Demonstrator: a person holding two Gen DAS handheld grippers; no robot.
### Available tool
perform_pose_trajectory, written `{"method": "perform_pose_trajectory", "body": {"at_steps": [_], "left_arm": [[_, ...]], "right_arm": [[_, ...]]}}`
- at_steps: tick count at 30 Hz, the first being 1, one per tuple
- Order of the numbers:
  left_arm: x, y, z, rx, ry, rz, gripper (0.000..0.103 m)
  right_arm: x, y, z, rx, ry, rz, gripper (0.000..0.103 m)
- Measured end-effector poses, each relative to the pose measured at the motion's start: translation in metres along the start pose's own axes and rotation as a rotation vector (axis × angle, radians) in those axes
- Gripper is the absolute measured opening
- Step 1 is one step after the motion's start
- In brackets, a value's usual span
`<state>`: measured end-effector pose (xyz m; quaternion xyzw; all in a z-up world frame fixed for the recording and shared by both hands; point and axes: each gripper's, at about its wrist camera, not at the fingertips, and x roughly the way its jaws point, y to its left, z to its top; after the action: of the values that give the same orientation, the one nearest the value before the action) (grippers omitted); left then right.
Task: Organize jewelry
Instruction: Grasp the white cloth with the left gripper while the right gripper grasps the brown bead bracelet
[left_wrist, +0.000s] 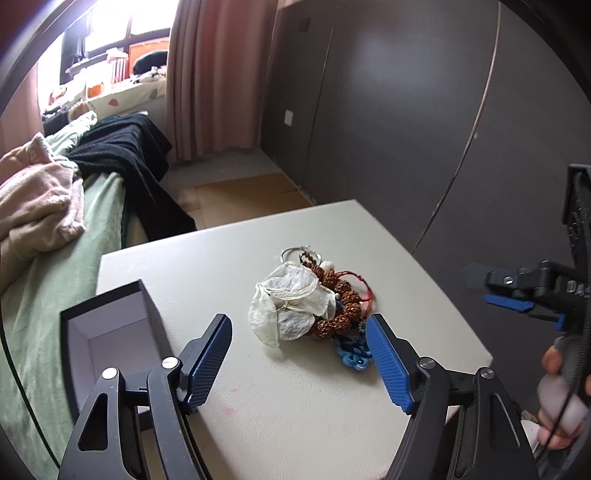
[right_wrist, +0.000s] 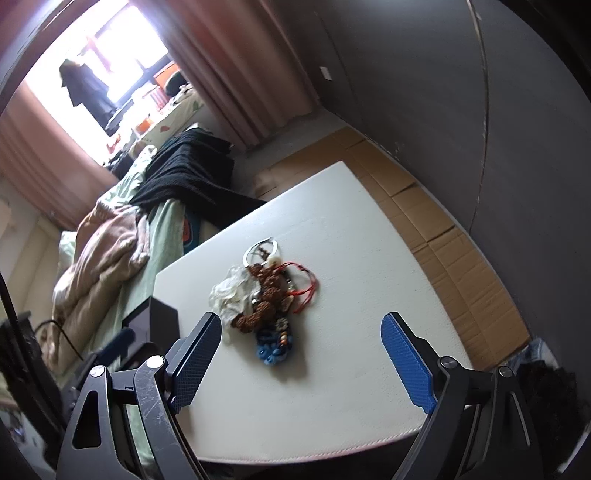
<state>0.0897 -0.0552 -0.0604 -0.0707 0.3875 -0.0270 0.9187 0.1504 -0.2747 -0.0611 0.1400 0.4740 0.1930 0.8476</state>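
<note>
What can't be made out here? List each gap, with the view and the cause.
- Black box: its floor, left wrist view, hidden by the left gripper frame; right wrist view shows only a corner.
- Jewelry pile: piece count; tangled, partly under the white pouch in both views.
- Blue knotted piece: partly behind a finger, left wrist view.
- Right gripper: cut off at the frame edge in the left wrist view.

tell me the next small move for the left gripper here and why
Probably ease the left gripper forward and down onto the jewelry pile. Its jaws stand open with nothing between them, the white pouch and brown bead bracelet lie tangled just ahead on the white table, and the open black box waits empty at its left.
</note>
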Motion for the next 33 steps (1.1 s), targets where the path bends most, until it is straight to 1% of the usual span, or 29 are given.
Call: {"method": "perform_pose_trajectory", "body": {"at_steps": [3, 5, 6, 9, 13, 17, 19, 20, 21, 22, 23, 24, 25, 27, 28, 30, 31, 32, 33], "left_arm": [[0.016, 0.000, 0.004, -0.013, 0.020, -0.001, 0.070], [0.028, 0.000, 0.007, -0.018, 0.028, 0.013, 0.068], [0.035, 0.000, 0.008, -0.021, 0.036, 0.020, 0.066], [0.055, 0.002, 0.012, -0.036, 0.067, 0.032, 0.060], [0.075, 0.004, 0.016, -0.038, 0.087, 0.057, 0.059], [0.090, 0.007, 0.020, -0.051, 0.099, 0.062, 0.059], [0.095, 0.009, 0.019, -0.049, 0.105, 0.066, 0.048], [0.098, 0.009, 0.018, -0.050, 0.116, 0.068, 0.033], [0.099, 0.011, 0.017, -0.055, 0.126, 0.059, 0.021], [0.098, 0.011, 0.017, -0.059, 0.117, 0.044, 0.018], [0.094, 0.012, 0.017, -0.061, 0.102, 0.031, 0.004], [0.090, 0.012, 0.018, -0.061, 0.094, 0.014, 0.001], [0.085, 0.011, 0.019, -0.062, 0.083, -0.001, 0.001], [0.075, 0.009, 0.022, -0.063, 0.053, -0.020, 0.001], [0.070, 0.008, 0.023, -0.066, 0.042, -0.027, 0.001], [0.053, 0.008, 0.026, -0.074, 0.009, -0.050, 0.001], [0.047, 0.008, 0.027, -0.077, -0.006, -0.052, 0.001], [0.042, 0.009, 0.028, -0.080, -0.017, -0.055, 0.001], [0.038, 0.010, 0.028, -0.086, -0.026, -0.059, 0.001]], "right_arm": [[0.007, -0.008, 0.005, 0.032, 0.012, 0.003, 0.090], [0.013, -0.012, 0.008, 0.052, 0.025, 0.017, 0.088], [0.017, -0.013, 0.010, 0.062, 0.031, 0.024, 0.086], [0.028, -0.017, 0.015, 0.084, 0.051, 0.040, 0.085], [0.041, -0.023, 0.020, 0.109, 0.074, 0.041, 0.084], [0.054, -0.028, 0.024, 0.140, 0.098, 0.034, 0.084], [0.060, -0.029, 0.025, 0.149, 0.111, 0.039, 0.084], [0.062, -0.029, 0.026, 0.150, 0.115, 0.044, 0.084], [0.063, -0.029, 0.025, 0.148, 0.118, 0.048, 0.084], [0.065, -0.027, 0.026, 0.146, 0.121, 0.054, 0.084], [0.067, -0.025, 0.026, 0.143, 0.123, 0.063, 0.084], [0.071, -0.022, 0.026, 0.139, 0.125, 0.085, 0.084], [0.071, -0.022, 0.026, 0.139, 0.125, 0.085, 0.083], [0.075, -0.020, 0.025, 0.147, 0.129, 0.118, 0.070], [0.078, -0.020, 0.025, 0.150, 0.133, 0.129, 0.069], [0.085, -0.017, 0.024, 0.156, 0.144, 0.171, 0.063], [0.088, -0.015, 0.024, 0.153, 0.151, 0.185, 0.056], [0.091, -0.012, 0.024, 0.149, 0.158, 0.199, 0.051], [0.096, -0.009, 0.023, 0.148, 0.168, 0.225, 0.049]]}}
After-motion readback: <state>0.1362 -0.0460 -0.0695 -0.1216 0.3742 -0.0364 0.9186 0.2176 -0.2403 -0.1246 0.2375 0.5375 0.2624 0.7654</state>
